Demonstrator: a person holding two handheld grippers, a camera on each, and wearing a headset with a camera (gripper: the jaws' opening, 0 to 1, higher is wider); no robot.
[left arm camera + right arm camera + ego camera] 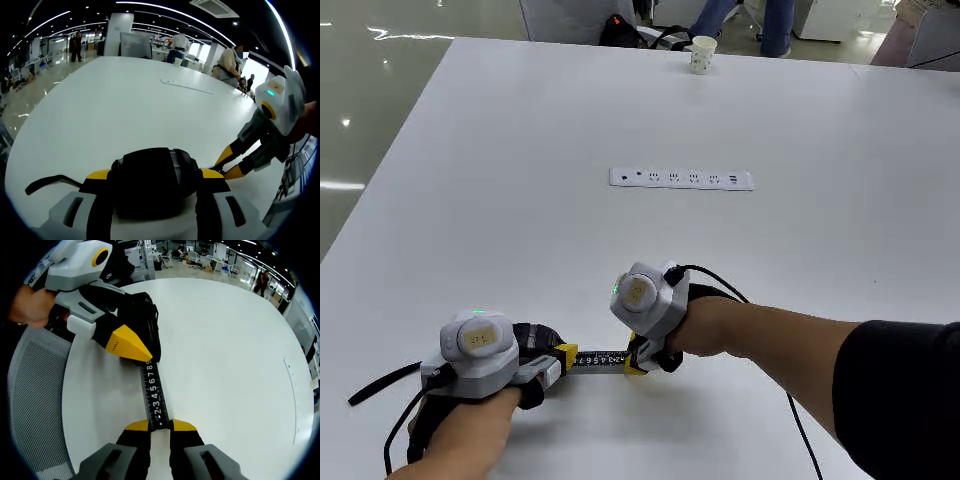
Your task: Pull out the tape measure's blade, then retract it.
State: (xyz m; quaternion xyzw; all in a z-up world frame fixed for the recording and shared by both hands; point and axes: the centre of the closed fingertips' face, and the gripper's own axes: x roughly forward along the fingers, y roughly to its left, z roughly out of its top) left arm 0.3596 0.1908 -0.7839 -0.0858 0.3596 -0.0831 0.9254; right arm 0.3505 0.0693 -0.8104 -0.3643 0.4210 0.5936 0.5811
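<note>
Clearly, left tongs (pixel 155 174) clamp the black case (pixel 144 315) while right tongs (pixel 160 426) pinch the blade (pixel 152 390), numbered 2 to 8.

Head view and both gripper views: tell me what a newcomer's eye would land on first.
First, the two grippers meeting at the near edge of the white table. The left gripper clamps the black tape measure, and the right gripper pinches the tip of its blade, with a short numbered stretch drawn out between them. Farther back lie a white power strip and a paper cup at the far edge.
</note>
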